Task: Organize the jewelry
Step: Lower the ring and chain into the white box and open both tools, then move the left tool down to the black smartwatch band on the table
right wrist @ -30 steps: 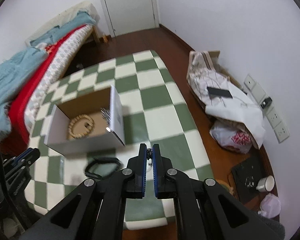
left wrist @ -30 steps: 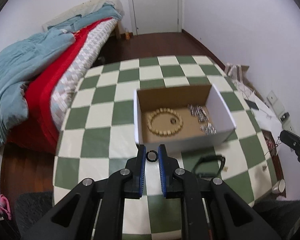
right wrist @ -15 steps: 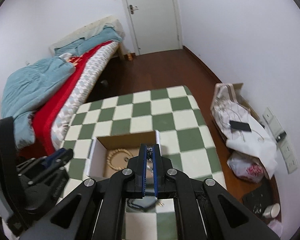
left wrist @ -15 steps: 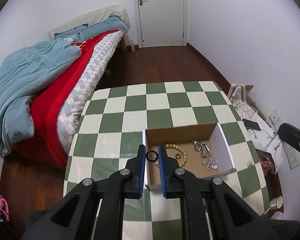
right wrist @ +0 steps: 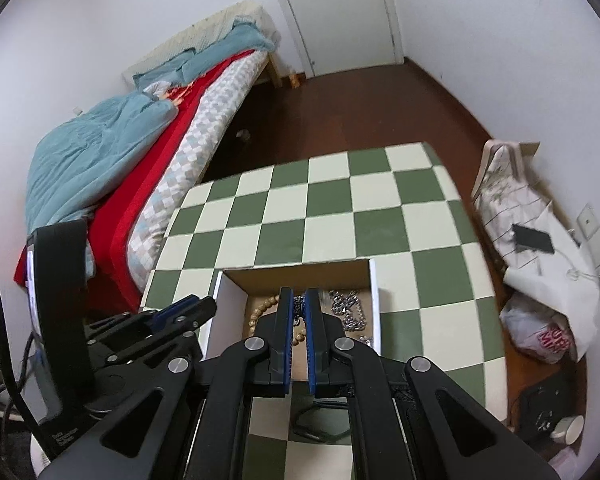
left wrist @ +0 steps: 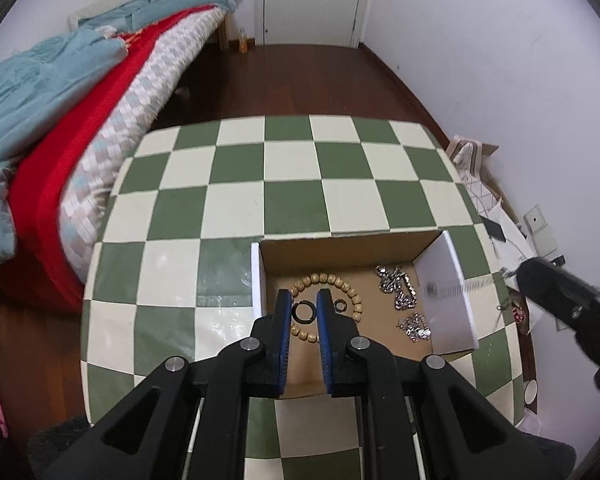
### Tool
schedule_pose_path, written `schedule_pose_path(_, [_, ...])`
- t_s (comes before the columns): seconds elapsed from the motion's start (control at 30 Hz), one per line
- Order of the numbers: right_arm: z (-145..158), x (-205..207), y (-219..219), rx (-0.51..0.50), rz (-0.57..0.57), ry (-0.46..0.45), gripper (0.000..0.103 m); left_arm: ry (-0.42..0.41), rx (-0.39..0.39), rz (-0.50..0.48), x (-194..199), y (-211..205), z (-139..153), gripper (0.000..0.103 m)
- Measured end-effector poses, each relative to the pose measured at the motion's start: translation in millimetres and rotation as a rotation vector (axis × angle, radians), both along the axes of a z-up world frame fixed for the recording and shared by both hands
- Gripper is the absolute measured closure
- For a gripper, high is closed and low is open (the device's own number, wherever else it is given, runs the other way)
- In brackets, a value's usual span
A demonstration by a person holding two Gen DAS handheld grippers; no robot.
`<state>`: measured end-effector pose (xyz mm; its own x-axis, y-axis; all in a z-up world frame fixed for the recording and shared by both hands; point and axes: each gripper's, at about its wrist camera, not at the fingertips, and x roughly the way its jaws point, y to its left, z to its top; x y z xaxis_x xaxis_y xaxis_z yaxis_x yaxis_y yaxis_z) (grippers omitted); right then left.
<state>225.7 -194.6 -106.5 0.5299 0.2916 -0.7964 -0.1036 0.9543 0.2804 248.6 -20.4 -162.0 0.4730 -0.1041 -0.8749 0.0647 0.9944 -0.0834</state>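
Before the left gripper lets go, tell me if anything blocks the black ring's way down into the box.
Nothing visible blocks it. The left gripper holds the black ring over the open box, past its near wall. Below lie the wooden bead bracelet and a small dark ring; the ring would likely land on or inside the bracelet.

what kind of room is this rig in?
Most likely a home bedroom: a bed with a blue blanket beside the checkered table, a closed door, dark wood floor.
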Motion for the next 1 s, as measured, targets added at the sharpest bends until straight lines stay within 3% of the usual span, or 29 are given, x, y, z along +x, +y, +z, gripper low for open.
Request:
schedule_pose_path(0.17, [-29, 17, 0, 0.05, 0.037, 0.114, 0.097, 0.047, 0.004, 0.017, 9, -1, -12, 0.088])
schedule_pose_path(0.2, [-35, 20, -2, 0.067, 0.033, 0.137, 0.096, 0.043, 0.01, 0.03, 10, 0, -12, 0.078])
schedule_pose_path(0.23, [-41, 23, -4, 0.079, 0.029, 0.157, 0.096, 0.039, 0.016, 0.041, 11, 2, -11, 0.057])
schedule_pose_path(0.27, [-44, 24, -6, 0.072, 0.02, 0.171, 0.093, 0.023, 0.014, 0.057, 11, 5, -8, 0.043])
schedule_pose_path(0.3, [-47, 24, -9, 0.065, 0.009, 0.177, 0.087, 0.011, 0.011, 0.065, 11, 7, -5, 0.019])
schedule_pose_path(0.33, [-47, 24, -11, 0.064, 0.001, 0.178, 0.065, -0.003, 0.012, 0.074, 10, 10, -2, 0.008])
schedule_pose_path(0.37, [-48, 24, -14, 0.056, -0.01, 0.178, 0.036, -0.007, 0.015, 0.078, 11, 11, -1, 0.008])
schedule_pose_path(0.43, [-48, 23, -20, 0.036, -0.032, 0.175, 0.019, -0.005, 0.037, 0.089, 13, 14, 1, 0.007])
schedule_pose_path(0.53, [-47, 20, -21, -0.093, -0.066, 0.169, 0.019, -0.02, 0.106, 0.106, 12, 15, 3, 0.0])
schedule_pose_path(0.63, [-50, 17, -17, -0.229, -0.083, 0.17, 0.003, -0.045, 0.143, 0.113, 8, 16, 5, 0.0])
schedule_pose_path(1.0, [-38, -5, -11, -0.299, -0.109, 0.112, 0.0, -0.119, 0.171, 0.135, -20, 24, 27, 0.0])
